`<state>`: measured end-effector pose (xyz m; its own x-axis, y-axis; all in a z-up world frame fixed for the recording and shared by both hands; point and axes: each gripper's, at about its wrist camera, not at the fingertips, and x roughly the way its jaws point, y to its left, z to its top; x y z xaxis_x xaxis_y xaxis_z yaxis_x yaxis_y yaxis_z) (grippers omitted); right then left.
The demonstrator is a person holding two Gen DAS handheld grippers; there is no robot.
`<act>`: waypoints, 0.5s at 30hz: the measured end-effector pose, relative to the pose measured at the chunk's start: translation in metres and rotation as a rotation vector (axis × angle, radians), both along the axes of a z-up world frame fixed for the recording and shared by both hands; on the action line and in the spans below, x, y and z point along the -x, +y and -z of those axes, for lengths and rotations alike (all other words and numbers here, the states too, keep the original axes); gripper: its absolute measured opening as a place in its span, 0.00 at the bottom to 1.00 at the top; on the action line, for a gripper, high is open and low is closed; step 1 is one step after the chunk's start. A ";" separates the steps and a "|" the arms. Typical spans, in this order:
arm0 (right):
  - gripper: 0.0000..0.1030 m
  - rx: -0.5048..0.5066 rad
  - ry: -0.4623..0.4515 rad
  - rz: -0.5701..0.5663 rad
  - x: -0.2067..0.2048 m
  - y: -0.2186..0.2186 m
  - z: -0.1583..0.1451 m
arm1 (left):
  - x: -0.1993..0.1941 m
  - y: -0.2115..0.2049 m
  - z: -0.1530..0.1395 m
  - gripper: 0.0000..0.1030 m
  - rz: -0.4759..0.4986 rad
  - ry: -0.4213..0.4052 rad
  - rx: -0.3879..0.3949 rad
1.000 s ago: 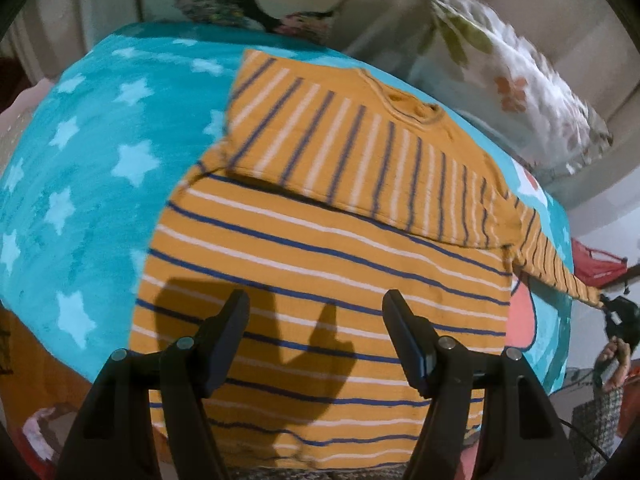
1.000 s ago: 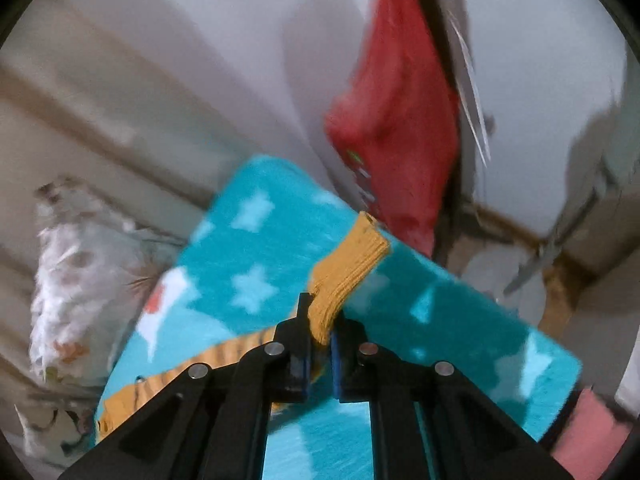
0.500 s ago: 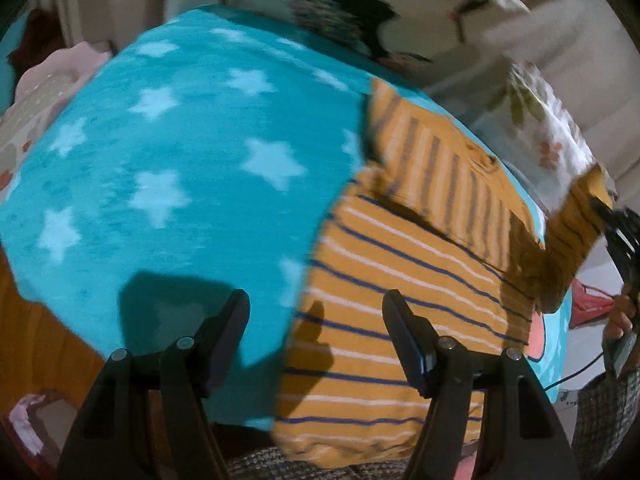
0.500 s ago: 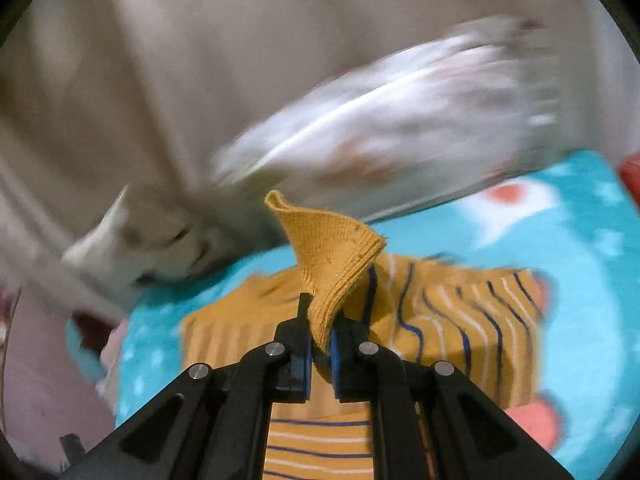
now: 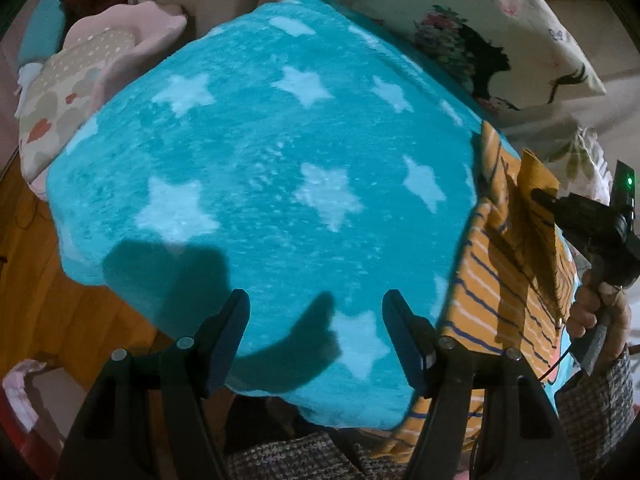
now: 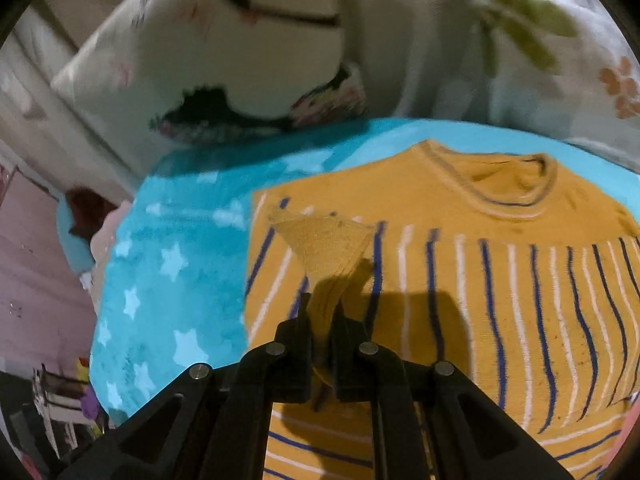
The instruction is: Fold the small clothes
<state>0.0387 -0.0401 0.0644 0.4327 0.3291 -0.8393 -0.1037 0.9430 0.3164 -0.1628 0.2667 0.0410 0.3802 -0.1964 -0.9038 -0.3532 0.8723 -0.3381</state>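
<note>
A: How will the shirt [image 6: 460, 280] handle?

B: Soft, light knit, I judge: it drapes and creases at once. Best held by a ribbed edge, and that is where the right gripper [image 6: 323, 322] has it, jaws clamped on the cuff [image 6: 324, 248], which fans out just ahead of the fingertips.

A: Where does the shirt lie?

B: Flat on the blanket [image 6: 168, 264], under and ahead of the right gripper, neckline at the far end.

A: And the left gripper [image 5: 316, 336]?

B: Jaws apart, nothing between them, over bare blanket [image 5: 280, 152]; the shirt [image 5: 492, 308] sits off to its right.

A: What does each view add?

B: The left view shows the hand [image 5: 596, 312] carrying the right gripper [image 5: 538, 194] and the sleeve lifted across the shirt. The right view shows the neckline and the grip up close.
</note>
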 end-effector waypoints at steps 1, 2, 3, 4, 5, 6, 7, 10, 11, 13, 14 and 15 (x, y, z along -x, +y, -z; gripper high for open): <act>0.07 0.002 0.004 -0.004 -0.002 0.004 0.002 | 0.000 0.001 0.001 0.66 0.002 0.002 0.000; 0.07 0.007 0.010 -0.009 -0.004 0.011 0.006 | 0.000 0.001 0.002 0.66 0.006 0.003 -0.001; 0.07 0.013 0.016 -0.014 -0.006 0.015 0.010 | -0.002 0.000 0.003 0.66 0.014 0.003 -0.004; 0.07 0.023 0.023 -0.024 -0.009 0.020 0.014 | -0.003 0.000 0.003 0.66 0.020 0.003 -0.007; 0.08 0.031 0.027 -0.032 -0.010 0.027 0.016 | -0.004 0.000 0.003 0.66 0.026 0.003 -0.010; 0.11 0.042 0.034 -0.051 -0.011 0.034 0.020 | -0.006 -0.001 0.002 0.66 0.035 0.001 -0.013; 0.12 0.048 0.039 -0.062 -0.011 0.038 0.021 | -0.006 -0.001 0.002 0.66 0.039 0.000 -0.014; 0.24 0.045 0.054 -0.122 -0.009 0.056 0.029 | -0.011 -0.002 0.001 0.66 0.045 -0.002 -0.016; 0.30 0.045 0.051 -0.137 -0.006 0.059 0.028 | -0.012 -0.003 0.001 0.66 0.045 -0.003 -0.017; 0.31 0.059 0.041 -0.162 0.000 0.066 0.027 | -0.015 -0.003 0.000 0.66 0.046 -0.004 -0.019; 0.31 0.067 0.034 -0.178 0.003 0.069 0.024 | -0.017 -0.004 0.000 0.66 0.046 -0.005 -0.019; 0.31 0.071 0.029 -0.188 0.006 0.070 0.021 | -0.019 -0.005 0.000 0.66 0.050 -0.005 -0.019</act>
<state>0.0324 0.0303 0.0430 0.3446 0.3412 -0.8746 -0.2723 0.9279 0.2547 -0.1440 0.2621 0.0413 0.3748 -0.1978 -0.9058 -0.3078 0.8950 -0.3229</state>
